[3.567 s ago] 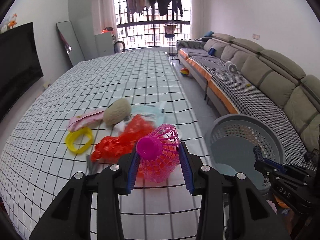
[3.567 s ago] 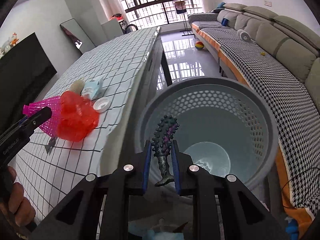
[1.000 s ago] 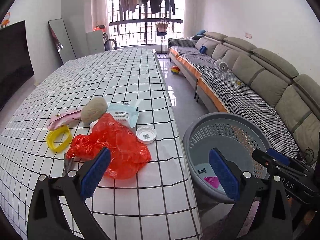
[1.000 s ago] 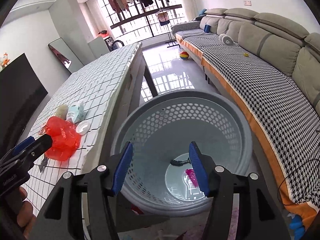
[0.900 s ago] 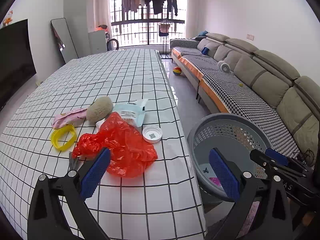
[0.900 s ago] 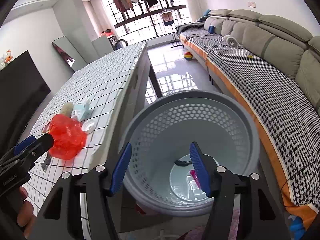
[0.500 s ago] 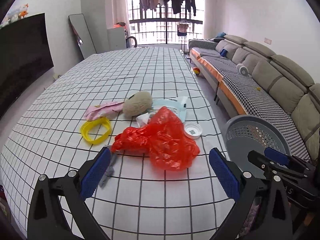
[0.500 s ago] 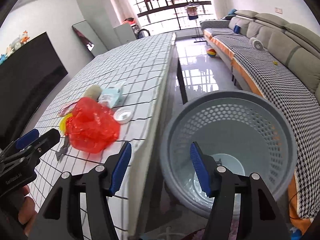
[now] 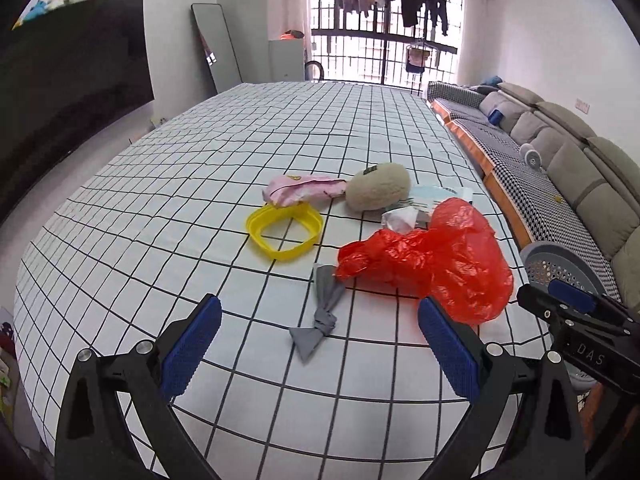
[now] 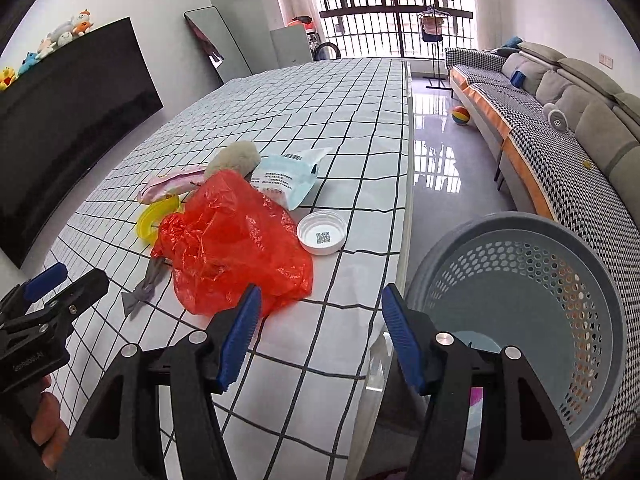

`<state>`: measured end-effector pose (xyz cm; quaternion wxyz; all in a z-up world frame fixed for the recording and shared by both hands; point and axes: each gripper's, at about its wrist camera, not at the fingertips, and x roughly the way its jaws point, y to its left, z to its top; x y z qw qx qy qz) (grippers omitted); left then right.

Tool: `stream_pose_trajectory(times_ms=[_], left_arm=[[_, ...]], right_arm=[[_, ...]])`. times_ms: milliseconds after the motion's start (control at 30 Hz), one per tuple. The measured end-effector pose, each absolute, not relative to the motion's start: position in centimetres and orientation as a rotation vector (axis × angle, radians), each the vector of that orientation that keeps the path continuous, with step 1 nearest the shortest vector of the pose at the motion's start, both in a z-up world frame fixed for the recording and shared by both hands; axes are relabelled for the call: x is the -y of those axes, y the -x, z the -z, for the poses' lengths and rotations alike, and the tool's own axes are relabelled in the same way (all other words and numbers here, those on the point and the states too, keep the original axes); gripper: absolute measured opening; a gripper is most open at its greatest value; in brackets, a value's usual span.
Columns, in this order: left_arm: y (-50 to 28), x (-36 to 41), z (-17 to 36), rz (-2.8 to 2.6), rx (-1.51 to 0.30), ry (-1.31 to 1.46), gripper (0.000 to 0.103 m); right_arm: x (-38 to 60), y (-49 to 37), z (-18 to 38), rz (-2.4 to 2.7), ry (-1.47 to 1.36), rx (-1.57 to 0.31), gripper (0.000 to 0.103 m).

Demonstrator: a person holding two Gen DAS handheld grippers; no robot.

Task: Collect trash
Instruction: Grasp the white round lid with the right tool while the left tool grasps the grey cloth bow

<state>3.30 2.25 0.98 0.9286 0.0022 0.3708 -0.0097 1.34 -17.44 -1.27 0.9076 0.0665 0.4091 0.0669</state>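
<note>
lying crumpled on the checked tablecloth (image 9: 168,216) near the table's right edge, red plastic bag (image 9: 436,260) runs its long axis left to right in the left wrist view, narrow bunched end leftward toward a knotted grey scrap (image 9: 320,312). left gripper (image 9: 320,344) wide, empty. right gripper (image 10: 318,330) opening, nothing between. grey perforated basket (image 10: 568,240) on floor beside table; sofa (image 10: 560,120) beyond.
</note>
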Motion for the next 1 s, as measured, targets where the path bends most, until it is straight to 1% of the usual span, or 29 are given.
stream_pose_trajectory(times_ms=[267,533,933,967,1000], left_arm=[[-4.0,-4.4,-0.3,-0.004,-0.766,0.031,0.097],[-4.9,-5.3,0.4,-0.016,-0.785,0.055,0.097],[-4.6,-5.4,0.7,-0.019,-0.795,0.063,0.097],[-4.6,-5.5,0.7,-0.019,-0.796,0.064,0.097],[-4.6,-5.5,0.7,-0.019,-0.796,0.065,0.097]], right_arm=[[17.8,-4.9,2.4,-0.082,-0.072,-0.879,0.061],[17.3,-8.2,3.2,-0.133,-0.033,-0.938,0.061],[15.9,-10.8,3.9,-0.172,0.031,-0.979,0.061],[15.6,-11.0,3.9,-0.175,0.034,-0.980,0.059],[15.5,-11.1,4.1,-0.179,0.038,-0.984,0.054]])
